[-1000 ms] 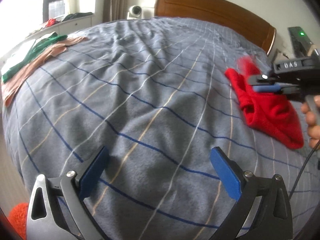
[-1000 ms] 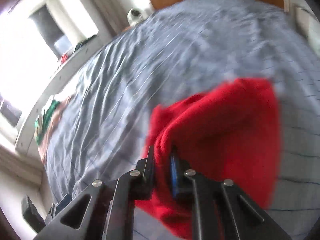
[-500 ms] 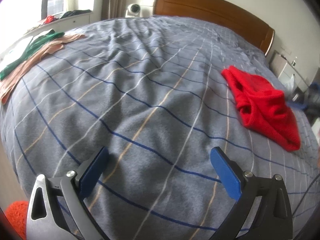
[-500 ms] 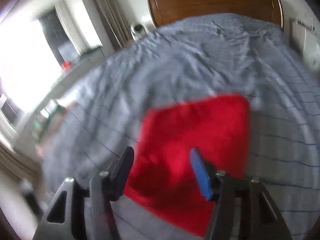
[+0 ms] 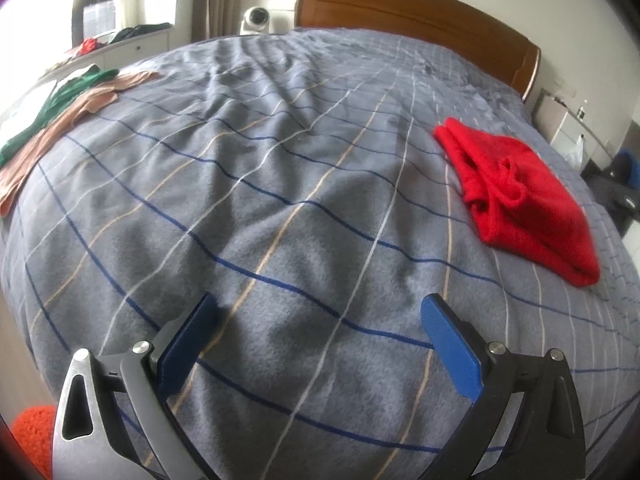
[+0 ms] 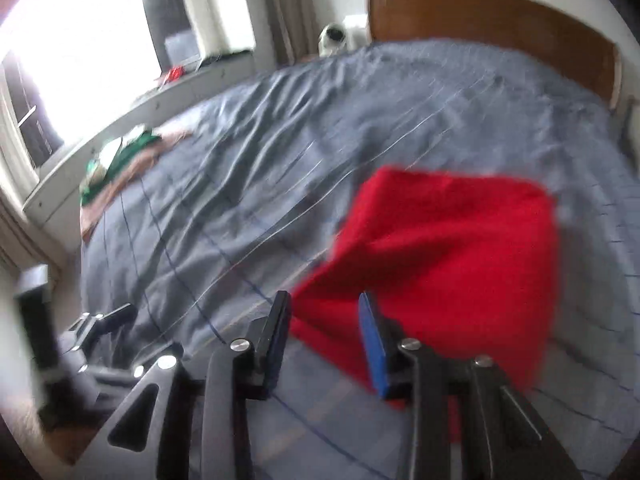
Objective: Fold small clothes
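Over the near part of the bed, the left gripper (image 5: 320,336) hangs with its blue pads spread wide and nothing between them, only bare grey checked blanket (image 5: 256,184) below. From there the blanket runs clear toward twelve o'clock up to the wooden headboard (image 5: 420,20). The folded red garment (image 5: 520,196) lies at about two o'clock, close to the blanket's right edge. At ten o'clock green and tan clothes (image 5: 60,108) lie along the left edge. The right gripper (image 6: 324,316) has just been opening; its jaws stand partly apart and grip nothing, with the red garment's near corner seen past the gap, lying loose on the blanket. That view is blurred. No writing or label can be read in either view.
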